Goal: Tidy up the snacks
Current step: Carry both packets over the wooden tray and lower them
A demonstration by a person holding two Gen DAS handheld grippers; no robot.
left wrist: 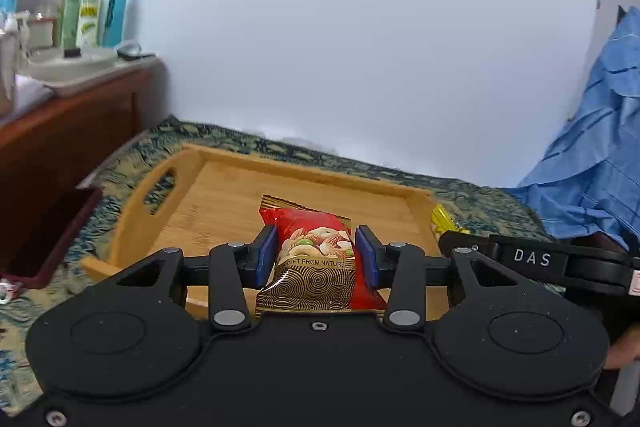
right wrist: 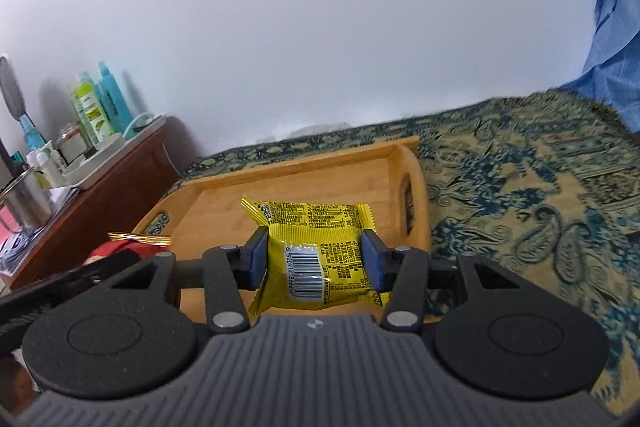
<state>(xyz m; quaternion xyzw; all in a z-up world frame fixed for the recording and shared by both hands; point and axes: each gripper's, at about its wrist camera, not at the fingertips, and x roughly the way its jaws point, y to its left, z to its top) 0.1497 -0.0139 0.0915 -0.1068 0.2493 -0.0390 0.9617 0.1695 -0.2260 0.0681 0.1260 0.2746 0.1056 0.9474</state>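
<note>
My left gripper (left wrist: 316, 251) is shut on a red and gold nut snack packet (left wrist: 316, 247), held above the near side of a bamboo tray (left wrist: 224, 195). My right gripper (right wrist: 314, 255) is shut on a yellow snack packet (right wrist: 316, 247) with a barcode facing up, over the same bamboo tray (right wrist: 304, 183). In the left wrist view the right gripper's black body (left wrist: 532, 259) and a corner of the yellow packet (left wrist: 442, 219) show at the right. In the right wrist view the red packet (right wrist: 120, 247) peeks in at the left. The tray floor I can see is bare.
The tray lies on a blue and tan patterned cloth (right wrist: 520, 195). A dark wooden cabinet (left wrist: 68, 135) at the left carries bottles (left wrist: 92, 7) and a white tray. A metal cup (right wrist: 24, 199) stands near it. Blue fabric (left wrist: 592, 155) hangs at the right. A white wall is behind.
</note>
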